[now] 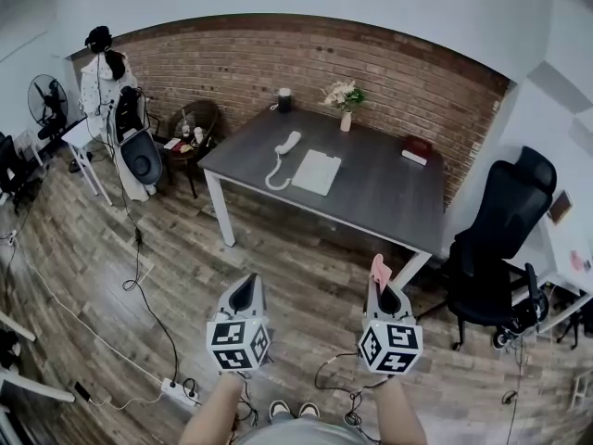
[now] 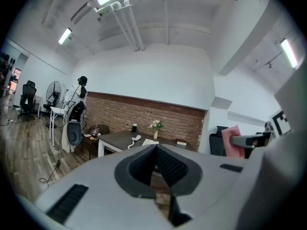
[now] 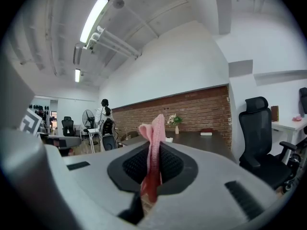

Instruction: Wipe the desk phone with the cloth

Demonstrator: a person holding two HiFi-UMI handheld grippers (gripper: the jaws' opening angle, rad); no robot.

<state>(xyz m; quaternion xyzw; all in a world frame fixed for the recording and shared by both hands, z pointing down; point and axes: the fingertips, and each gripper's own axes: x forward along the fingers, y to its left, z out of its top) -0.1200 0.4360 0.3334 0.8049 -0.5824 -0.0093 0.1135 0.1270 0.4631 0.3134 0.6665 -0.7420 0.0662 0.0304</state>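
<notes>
The white desk phone lies on the dark grey table [image 1: 389, 193] across the room: its handset [image 1: 288, 143] with a curly cord sits beside a flat white base [image 1: 316, 171]. Both grippers are held low over the wooden floor, well short of the table. My right gripper [image 1: 382, 290] [image 3: 154, 145] is shut on a pink cloth [image 1: 380, 272] [image 3: 153, 133] that sticks up between its jaws. My left gripper [image 1: 246, 295] [image 2: 156, 146] is shut with nothing in it. In the left gripper view the phone [image 2: 136, 138] shows small on the far table and the cloth [image 2: 232, 147] at the right.
A flower vase [image 1: 345, 100], a black cylinder [image 1: 284, 99] and a red book [image 1: 416, 148] stand on the table. A black office chair [image 1: 500, 248] is to the table's right. A power strip with cables [image 1: 176, 392] lies on the floor at left, with a fan [image 1: 46, 105] beyond.
</notes>
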